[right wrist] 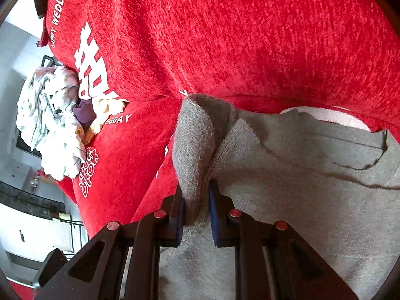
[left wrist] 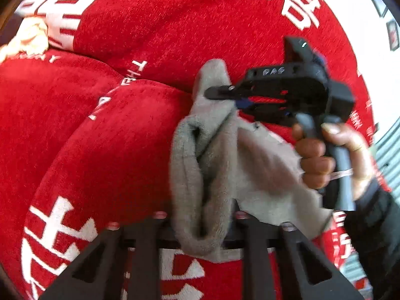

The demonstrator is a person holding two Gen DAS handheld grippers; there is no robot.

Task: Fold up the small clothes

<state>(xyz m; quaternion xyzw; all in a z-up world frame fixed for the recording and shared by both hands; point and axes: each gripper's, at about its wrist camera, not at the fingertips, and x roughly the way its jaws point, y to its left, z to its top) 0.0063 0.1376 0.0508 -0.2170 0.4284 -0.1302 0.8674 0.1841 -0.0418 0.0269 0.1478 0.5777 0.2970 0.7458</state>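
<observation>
A small grey knit garment [left wrist: 200,165] hangs bunched over red sofa cushions. My left gripper [left wrist: 200,225] is shut on its lower folded edge, at the bottom of the left wrist view. My right gripper [left wrist: 220,92], held by a hand, pinches the garment's upper end in the same view. In the right wrist view my right gripper [right wrist: 196,200] is shut on a grey fold, and the rest of the garment [right wrist: 300,165] spreads to the right with a dark seam line.
Red sofa cushions with white lettering [left wrist: 125,125] fill both views. A pile of pale patterned clothes [right wrist: 52,115] lies at the sofa's left end in the right wrist view. A white room wall and furniture [right wrist: 25,225] show at the far left.
</observation>
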